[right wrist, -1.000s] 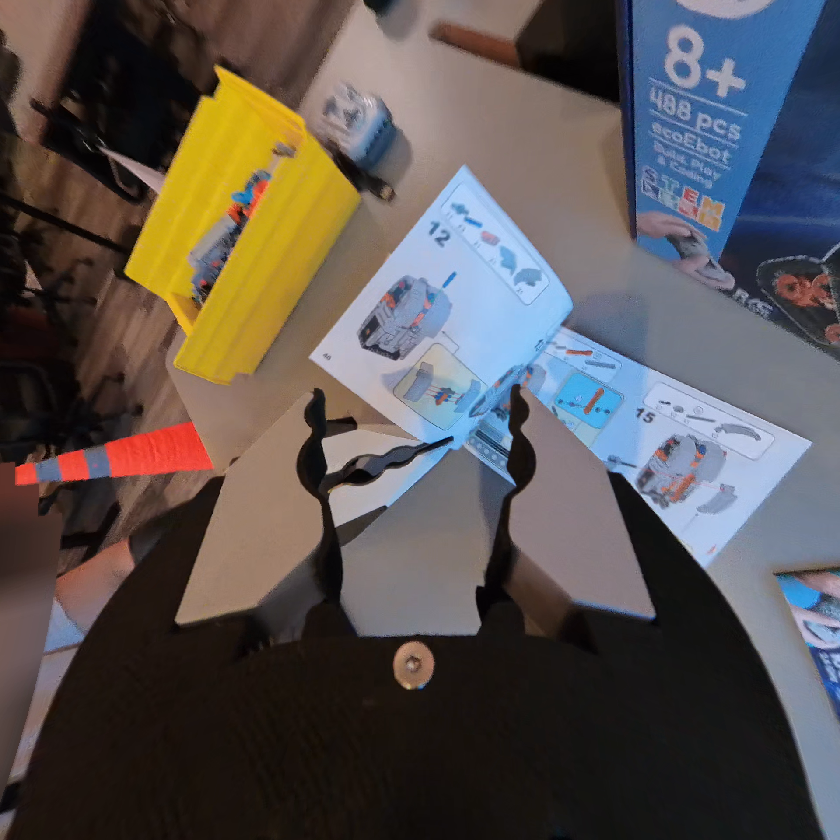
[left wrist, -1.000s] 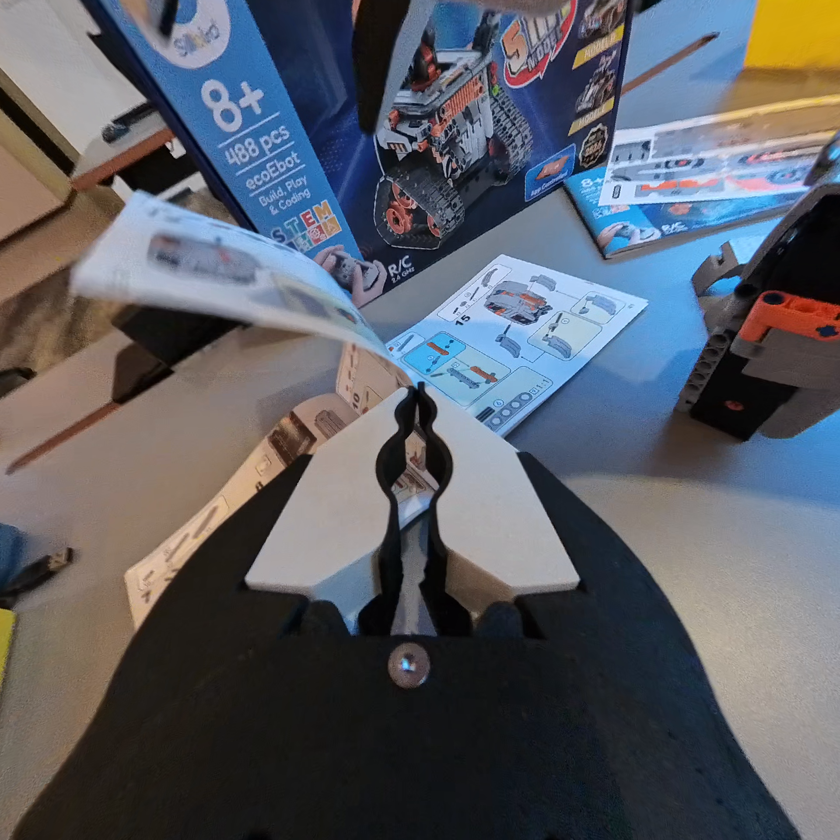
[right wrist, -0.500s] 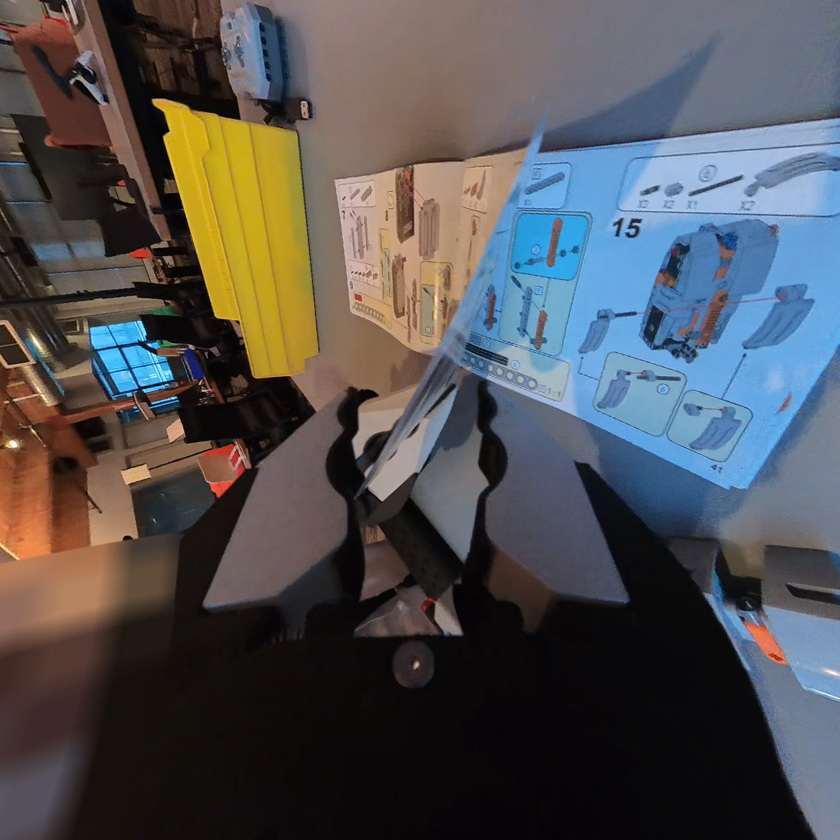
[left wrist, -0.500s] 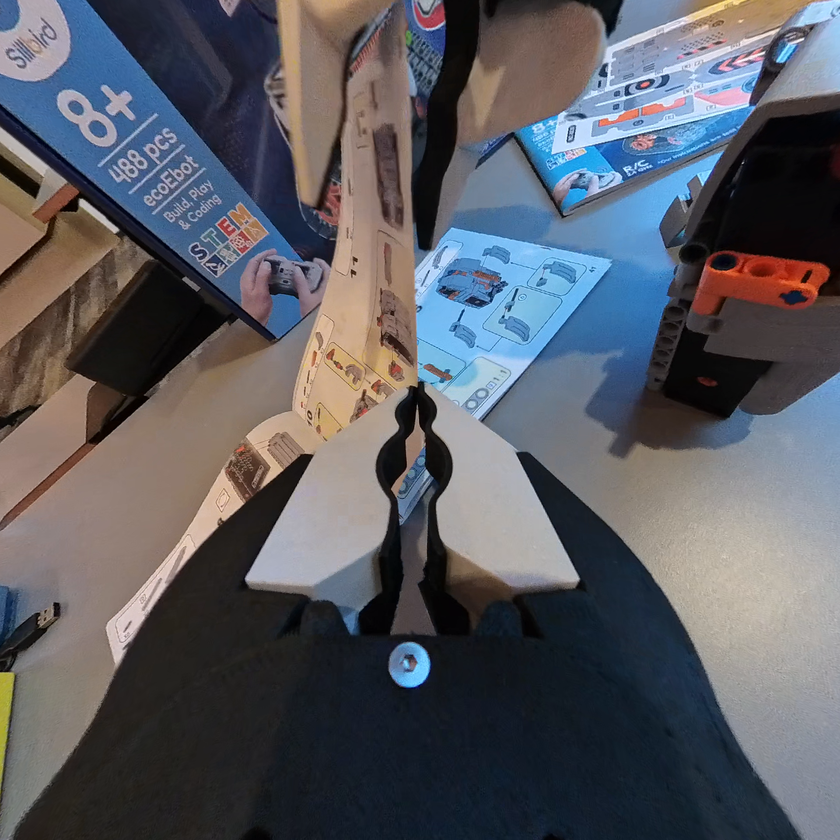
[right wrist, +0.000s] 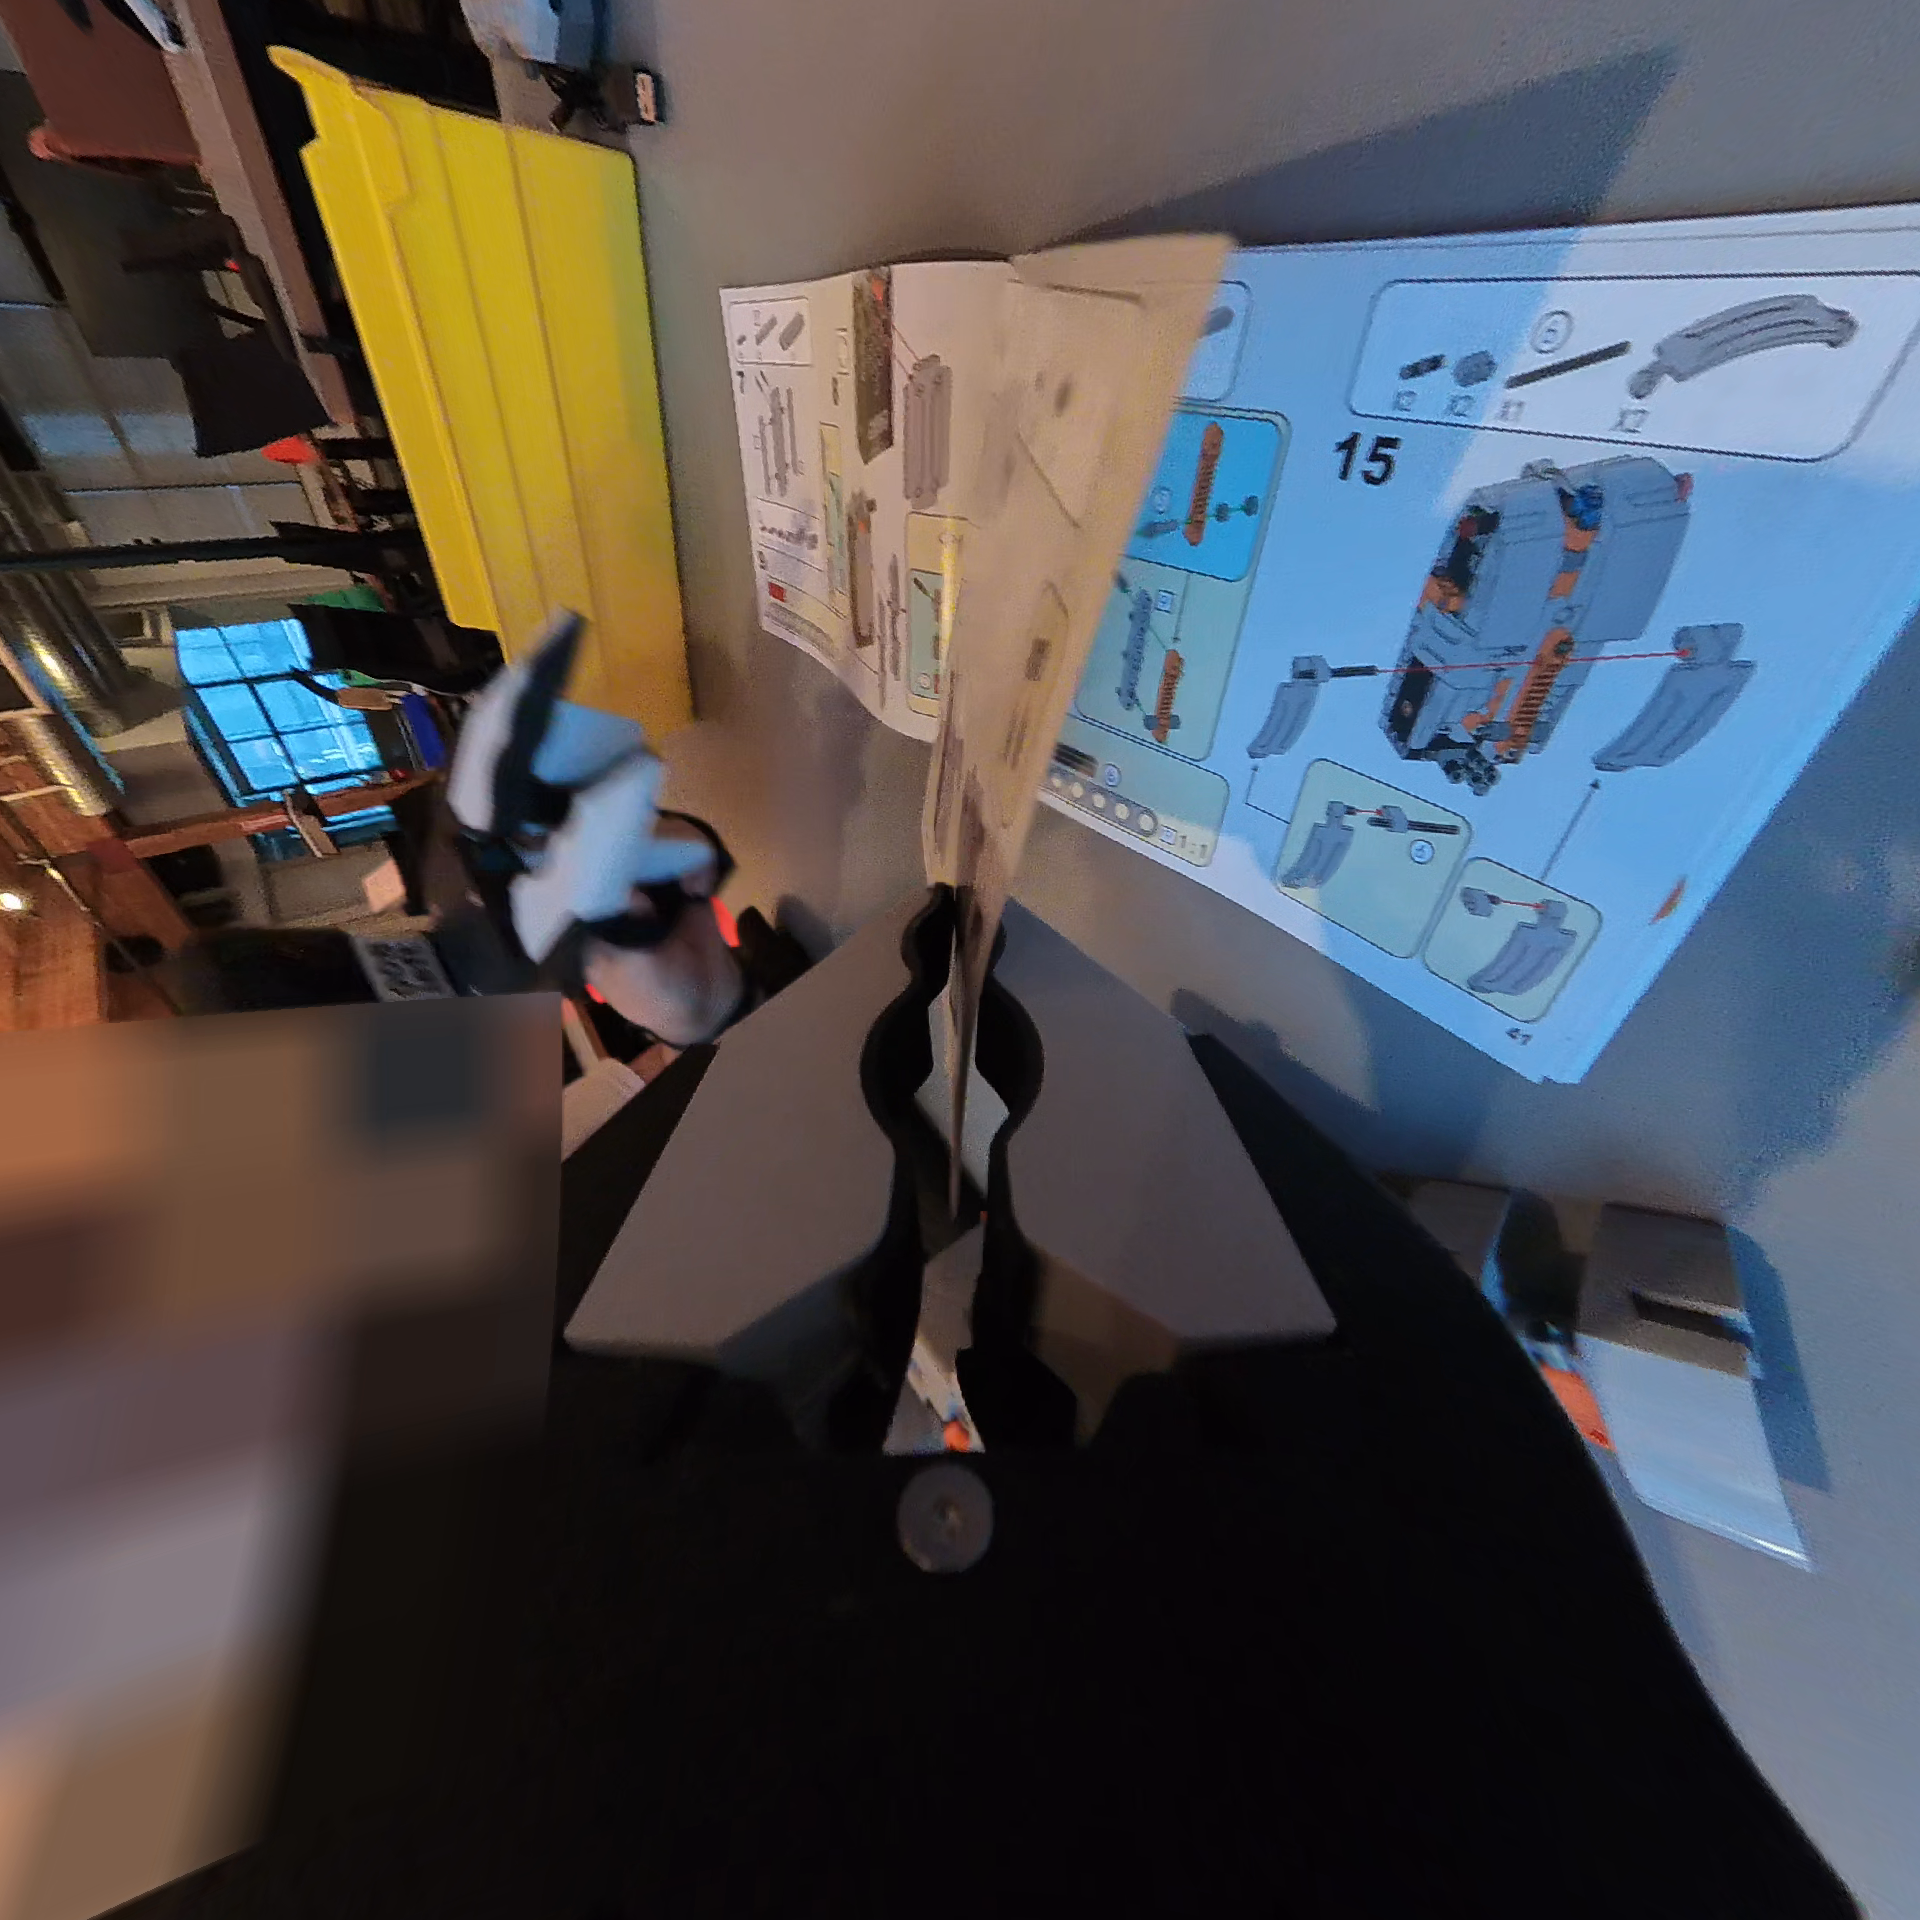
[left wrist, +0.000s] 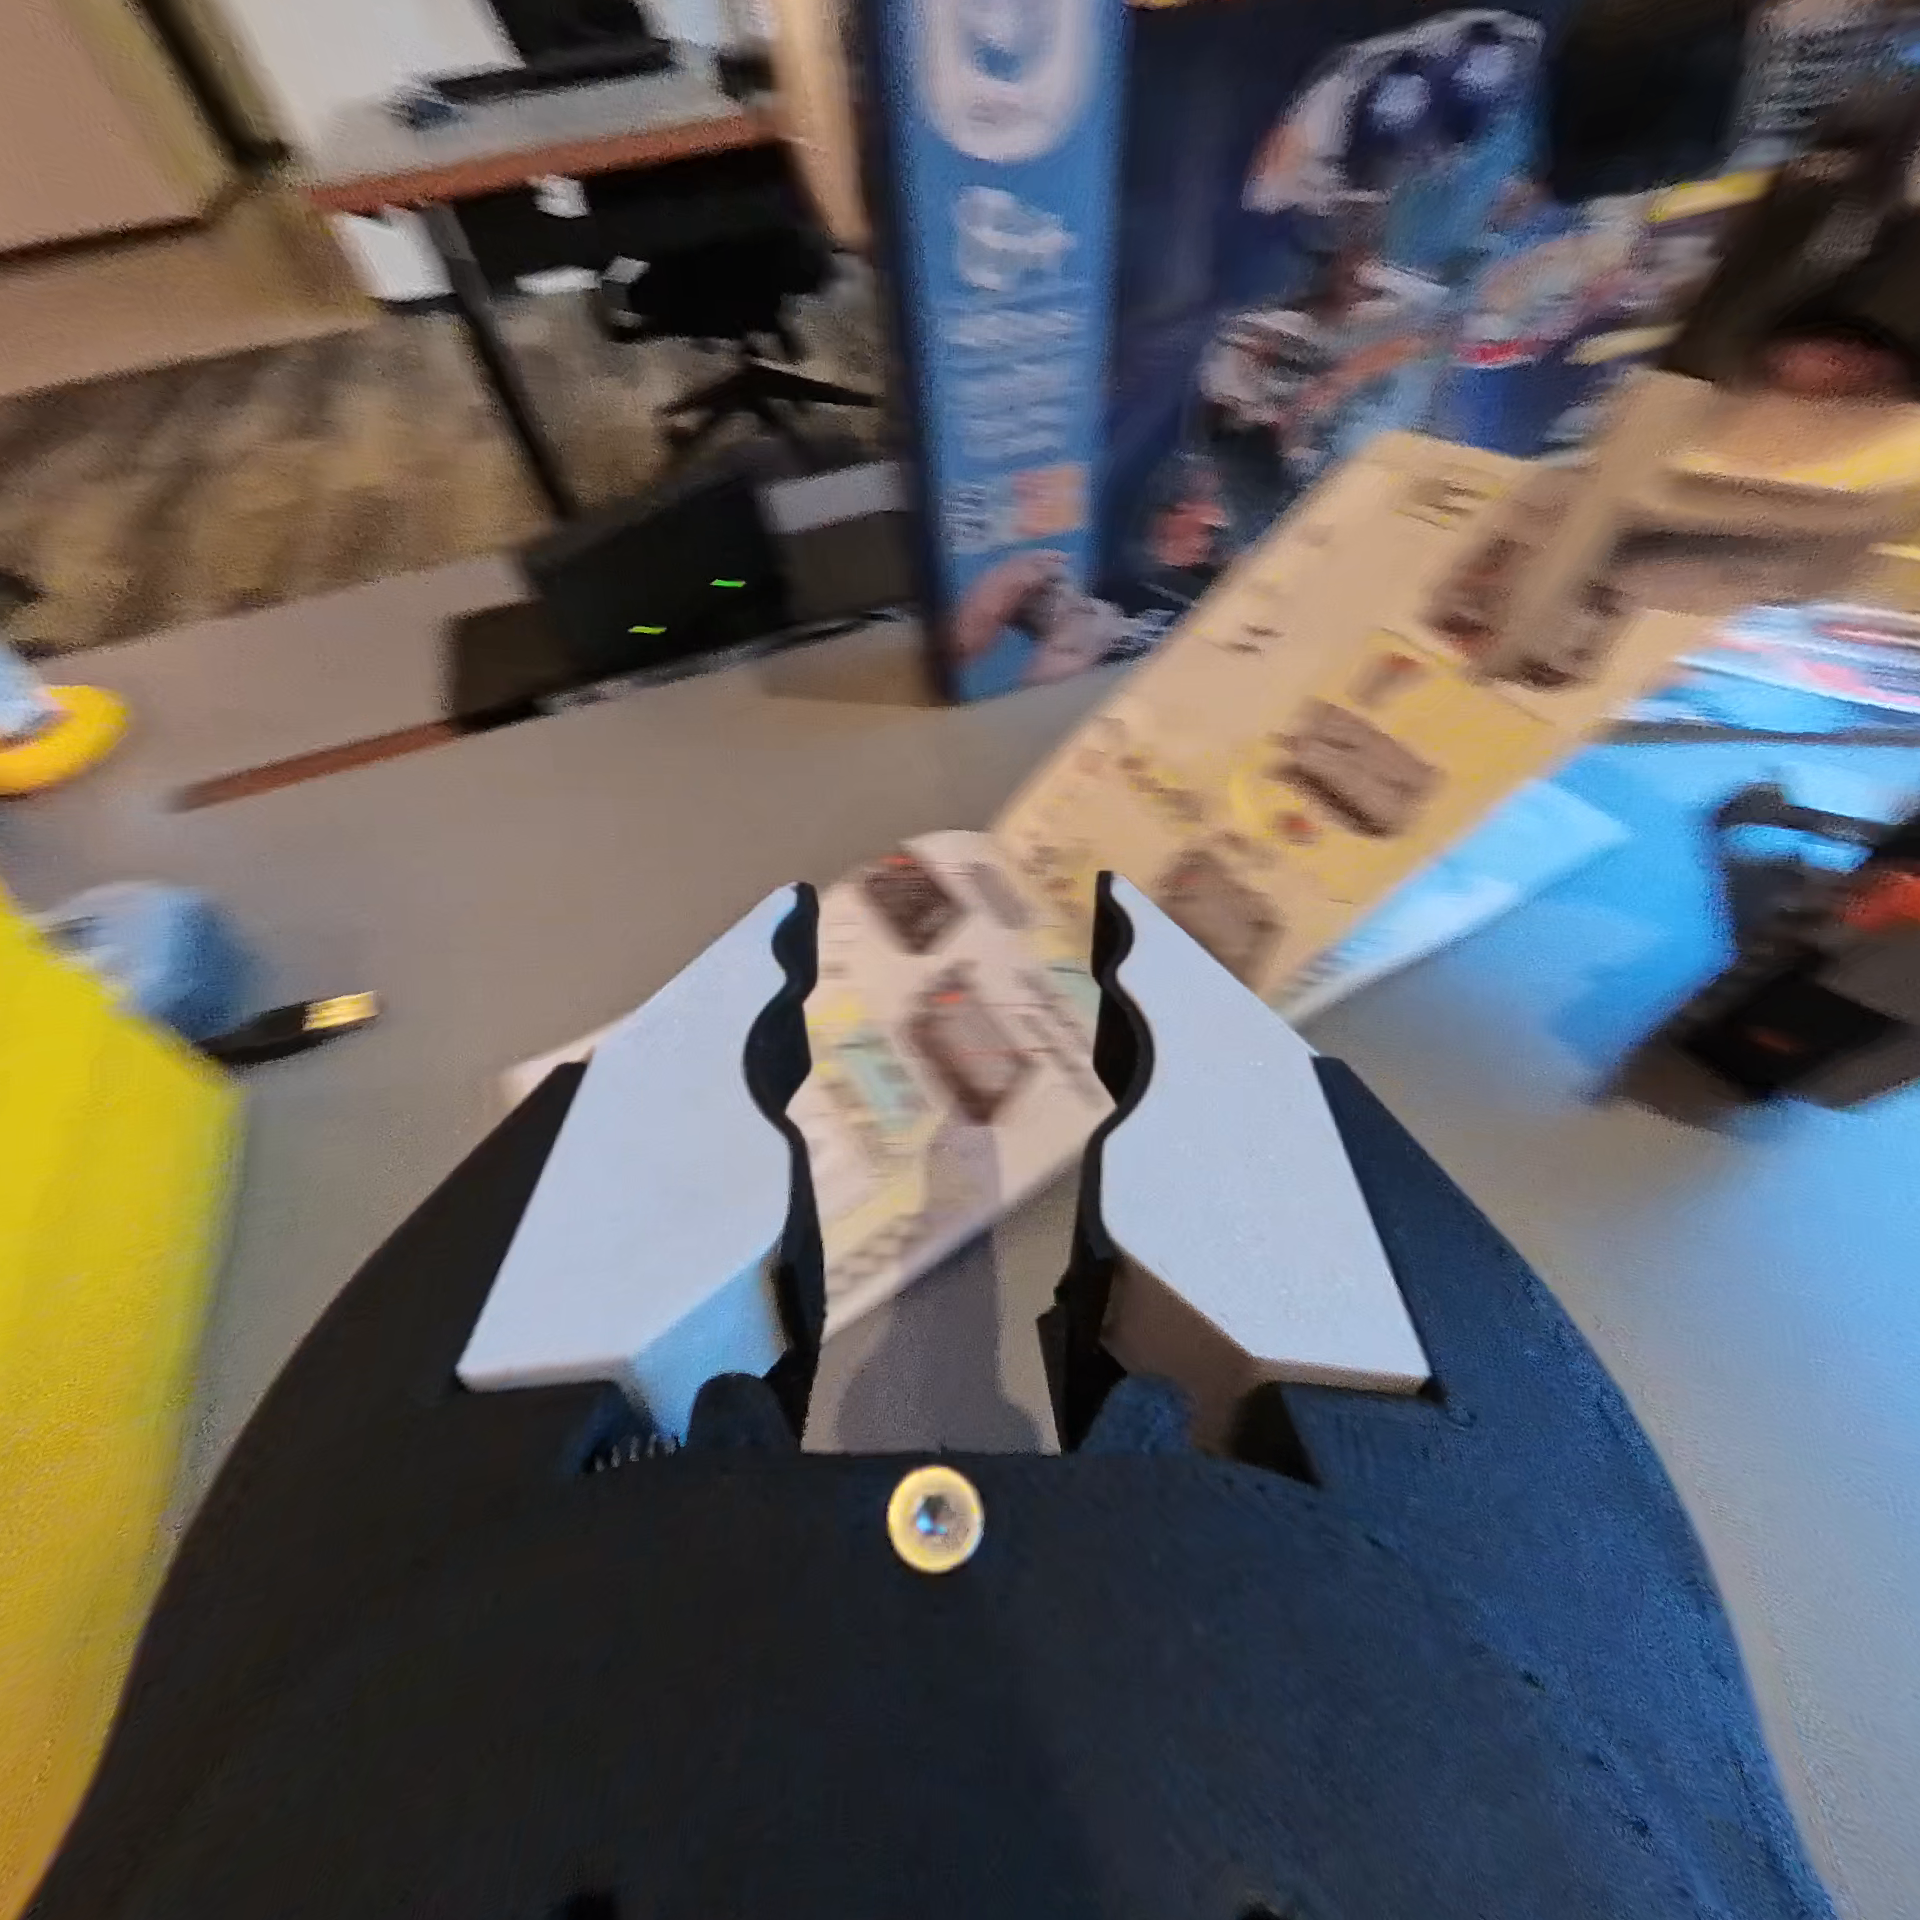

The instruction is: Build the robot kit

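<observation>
An open instruction booklet (right wrist: 1455, 582) lies on the grey table (right wrist: 1039, 135). My right gripper (right wrist: 961, 914) is shut on the edge of one booklet page (right wrist: 1070, 499) and holds it standing up from the spine. My left gripper (left wrist: 951, 894) is open and empty, its fingers over the booklet's left-hand pages (left wrist: 956, 1029). The lifted page (left wrist: 1340, 717) shows blurred to the right in the left wrist view. The left gripper (right wrist: 561, 779) also shows blurred at the left in the right wrist view.
A tall blue toy box (left wrist: 1039, 343) stands behind the booklet. A yellow bin (right wrist: 488, 343) sits at the table's edge, also seen in the left wrist view (left wrist: 94, 1299). A partly built grey and orange model (right wrist: 1652, 1382) stands beside the booklet. A USB plug (left wrist: 301, 1023) lies near the bin.
My left gripper has let go of the booklet, opened and swung left. My right gripper has closed on the lifted page and holds it upright.
</observation>
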`<act>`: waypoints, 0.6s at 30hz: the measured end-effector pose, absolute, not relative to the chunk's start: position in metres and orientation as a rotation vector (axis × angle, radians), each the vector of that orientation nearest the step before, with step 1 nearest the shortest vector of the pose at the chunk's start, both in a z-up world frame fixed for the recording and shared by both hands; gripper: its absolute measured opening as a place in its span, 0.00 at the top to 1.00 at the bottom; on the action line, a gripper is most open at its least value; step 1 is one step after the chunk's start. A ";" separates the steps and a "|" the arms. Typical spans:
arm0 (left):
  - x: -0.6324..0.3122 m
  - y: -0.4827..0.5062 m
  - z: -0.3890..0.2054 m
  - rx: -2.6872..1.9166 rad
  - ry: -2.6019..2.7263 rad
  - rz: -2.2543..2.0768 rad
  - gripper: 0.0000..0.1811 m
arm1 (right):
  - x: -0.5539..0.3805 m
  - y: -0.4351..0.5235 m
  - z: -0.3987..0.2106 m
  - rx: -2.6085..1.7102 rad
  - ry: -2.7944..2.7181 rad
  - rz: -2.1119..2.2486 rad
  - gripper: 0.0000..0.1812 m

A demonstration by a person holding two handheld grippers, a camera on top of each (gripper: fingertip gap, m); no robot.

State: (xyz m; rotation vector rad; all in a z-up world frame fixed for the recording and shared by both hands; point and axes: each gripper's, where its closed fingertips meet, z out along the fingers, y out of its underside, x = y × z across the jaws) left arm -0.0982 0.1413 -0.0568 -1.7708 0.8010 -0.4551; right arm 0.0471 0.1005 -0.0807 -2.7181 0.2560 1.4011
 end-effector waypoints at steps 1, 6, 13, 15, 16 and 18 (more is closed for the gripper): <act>-0.116 0.156 -0.054 -1.777 0.766 -0.373 0.71 | 0.051 0.099 -0.084 -2.736 0.239 1.374 1.00; -0.172 0.202 -0.084 -1.967 0.652 -0.222 0.74 | 0.063 0.098 -0.099 -2.787 0.201 1.287 1.00; -0.167 0.199 -0.092 -2.000 0.659 -0.289 0.76 | 0.060 0.097 -0.103 -2.785 0.198 1.352 1.00; -0.167 0.199 -0.086 -1.970 0.666 -0.253 0.77 | 0.060 0.096 -0.105 -2.797 0.191 1.342 1.00; -0.166 0.198 -0.085 -1.962 0.672 -0.246 0.77 | 0.061 0.095 -0.107 -2.806 0.183 1.330 1.00; -0.164 0.197 -0.086 -1.964 0.679 -0.254 0.77 | 0.062 0.094 -0.109 -2.817 0.176 1.319 1.00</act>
